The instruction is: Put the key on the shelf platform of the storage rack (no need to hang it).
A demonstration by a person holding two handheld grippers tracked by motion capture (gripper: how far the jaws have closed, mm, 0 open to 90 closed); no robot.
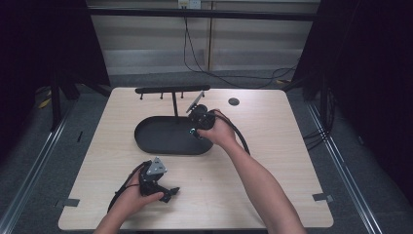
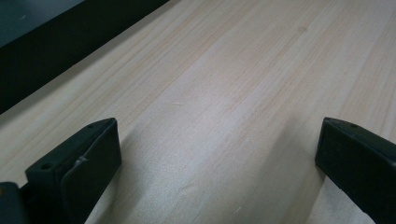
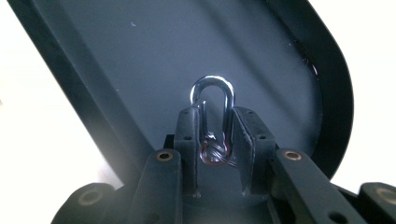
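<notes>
One metal hook (image 3: 212,100) (shiny), between closed jaws

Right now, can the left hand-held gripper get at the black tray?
Probably yes: the left hand-held gripper sits open on bare table, nothing between it and the tray; the right one occupies the tray's right end.

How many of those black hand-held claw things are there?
2. The left gripper rests open on the table's near side; the right gripper, over the black tray, pinches a small metal hook.
</notes>
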